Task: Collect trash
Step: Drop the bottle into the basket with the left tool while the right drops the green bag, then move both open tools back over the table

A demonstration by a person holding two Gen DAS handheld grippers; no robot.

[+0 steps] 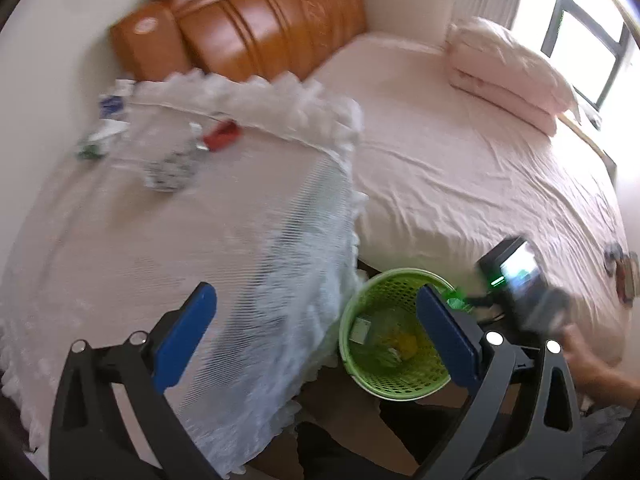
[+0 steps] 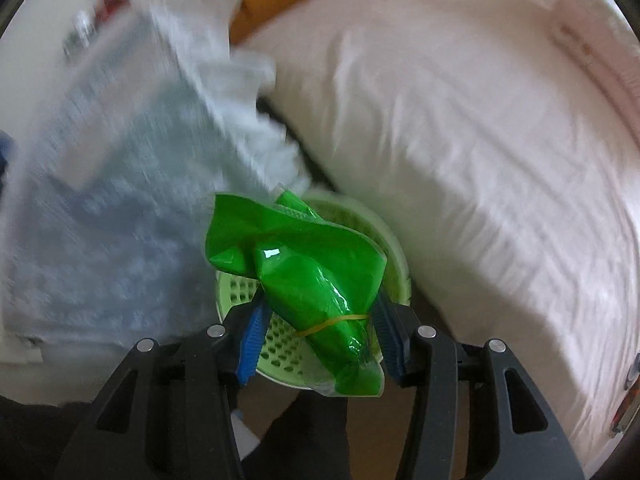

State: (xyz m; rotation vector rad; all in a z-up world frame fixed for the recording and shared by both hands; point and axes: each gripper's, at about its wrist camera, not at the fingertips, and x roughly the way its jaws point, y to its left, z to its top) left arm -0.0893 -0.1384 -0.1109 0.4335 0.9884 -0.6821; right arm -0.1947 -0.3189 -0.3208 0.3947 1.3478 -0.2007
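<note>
Green wrapper [image 2: 304,276] above green basket [image 2: 394,264]

No legible text anywhere; the blur perhaps hides some.

You hold in your right claw [image 2: 316,338] a green bag [image 2: 308,268] of glossy, crinkled plastic film, with a thin rubber band around it. The green basket [image 1: 384,364] is matt perforated plastic. The claw pads [image 1: 182,336] look like blue ribbed rubber on matt black plastic arms. The bed sheet [image 1: 460,168] is soft pink cloth, wrinkled; the headboard [image 1: 260,20] is polished brown wood; the white cover [image 1: 240,208] is lacy fabric
</note>
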